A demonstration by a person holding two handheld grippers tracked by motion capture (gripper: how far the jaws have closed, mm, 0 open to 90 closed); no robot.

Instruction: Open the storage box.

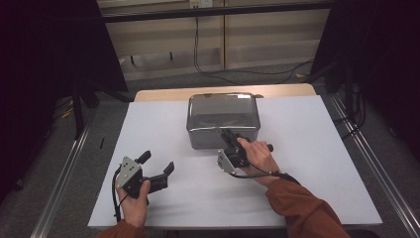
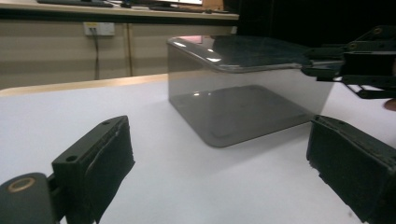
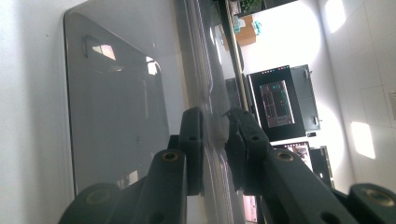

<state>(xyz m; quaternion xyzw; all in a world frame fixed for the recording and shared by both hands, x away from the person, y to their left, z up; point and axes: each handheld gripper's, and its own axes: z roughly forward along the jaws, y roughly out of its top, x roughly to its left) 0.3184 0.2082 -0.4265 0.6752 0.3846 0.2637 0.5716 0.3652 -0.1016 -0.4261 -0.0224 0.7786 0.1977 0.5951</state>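
Observation:
A smoky see-through box (image 1: 223, 130) with a glossy lid (image 1: 223, 105) stands at the far middle of the white table (image 1: 148, 124). My right gripper (image 1: 230, 135) is turned on its side at the box's front, shut on the lid's rim. In the right gripper view its jaws (image 3: 217, 140) pinch that rim (image 3: 201, 56), with the box's front wall (image 3: 116, 102) beside them. My left gripper (image 1: 157, 162) rests open near the front left, apart from the box. In the left gripper view the box (image 2: 243, 107) sits beyond the open jaws, with the right gripper (image 2: 327, 65) at its lid (image 2: 243, 49).
A wooden strip (image 1: 163, 93) runs along the table's far edge. Cables (image 1: 208, 69) lie on the floor behind, and metal rails (image 1: 64, 163) flank the table on both sides. The box is the one object standing on the white surface.

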